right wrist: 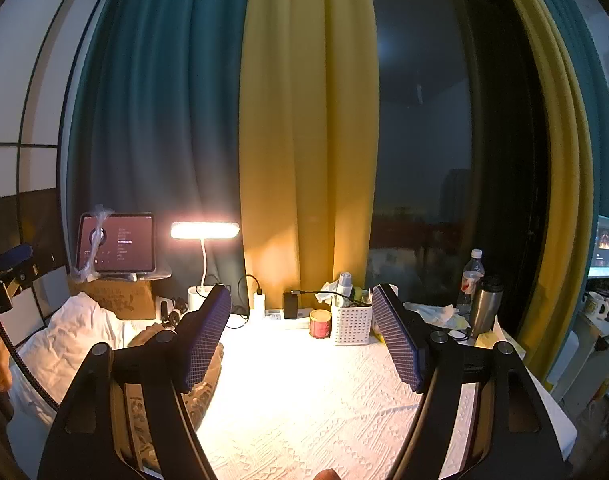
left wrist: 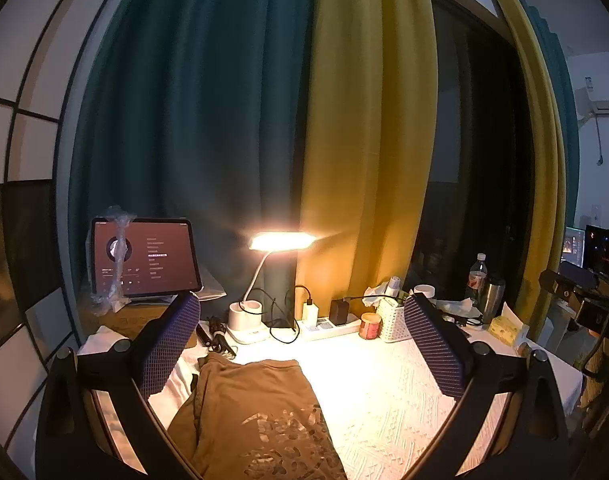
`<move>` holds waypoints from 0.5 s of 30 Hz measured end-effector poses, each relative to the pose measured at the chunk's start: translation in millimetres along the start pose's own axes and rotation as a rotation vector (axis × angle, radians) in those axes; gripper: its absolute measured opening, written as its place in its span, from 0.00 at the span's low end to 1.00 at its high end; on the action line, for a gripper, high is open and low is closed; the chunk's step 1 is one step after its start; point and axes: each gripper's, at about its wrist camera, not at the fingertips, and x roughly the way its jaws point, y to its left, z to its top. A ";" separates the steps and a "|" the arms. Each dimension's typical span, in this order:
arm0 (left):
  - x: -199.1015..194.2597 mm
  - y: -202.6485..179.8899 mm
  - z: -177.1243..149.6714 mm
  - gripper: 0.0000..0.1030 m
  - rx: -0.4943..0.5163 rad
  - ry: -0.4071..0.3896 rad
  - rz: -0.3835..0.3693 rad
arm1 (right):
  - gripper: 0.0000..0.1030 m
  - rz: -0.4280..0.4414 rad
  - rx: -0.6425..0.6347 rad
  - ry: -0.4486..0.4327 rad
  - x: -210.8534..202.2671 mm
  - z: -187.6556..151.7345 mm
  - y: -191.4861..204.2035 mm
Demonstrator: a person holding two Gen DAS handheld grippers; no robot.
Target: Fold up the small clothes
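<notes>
A brown garment (left wrist: pixel 256 412) with a pale printed pattern lies flat on the white textured tablecloth (left wrist: pixel 384 400), low between the fingers of my left gripper (left wrist: pixel 300 312). That gripper is open and empty, above the cloth. In the right wrist view the brown garment (right wrist: pixel 202 394) shows only partly, behind the left finger. My right gripper (right wrist: pixel 300 304) is open and empty, over the bare tablecloth (right wrist: pixel 304 400) to the right of the garment. The left gripper's body (right wrist: pixel 12 276) shows at the left edge.
Along the back stand a lit desk lamp (left wrist: pixel 280 242), a tablet (left wrist: pixel 144 256) on a cardboard box, a power strip (left wrist: pixel 328 326) with chargers, a red candle jar (left wrist: pixel 370 326), a white basket (left wrist: pixel 392 320), a bottle (left wrist: pixel 477 276) and a steel flask (left wrist: pixel 492 298). White bedding (right wrist: pixel 64 340) lies left.
</notes>
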 end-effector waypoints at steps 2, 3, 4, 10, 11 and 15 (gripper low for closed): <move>0.3 -0.2 -0.5 0.98 0.000 -0.002 0.005 | 0.74 0.000 0.001 0.001 0.2 -1.3 0.5; 0.7 -0.3 -0.8 0.98 0.001 -0.002 0.006 | 0.74 0.001 0.001 0.001 0.1 -1.2 0.6; 0.5 -0.5 -0.6 0.98 0.002 -0.003 0.007 | 0.74 0.003 0.004 0.004 0.4 -1.6 0.2; 5.2 -0.8 -2.7 0.98 0.006 0.009 0.003 | 0.74 0.003 0.016 0.017 3.3 -7.8 -2.3; 5.7 -1.1 -3.1 0.98 0.007 0.010 0.001 | 0.74 0.000 0.017 0.020 3.5 -8.6 -2.9; 8.2 -1.8 -2.8 0.98 0.013 0.015 -0.004 | 0.74 -0.003 0.020 0.026 5.1 -10.0 -3.1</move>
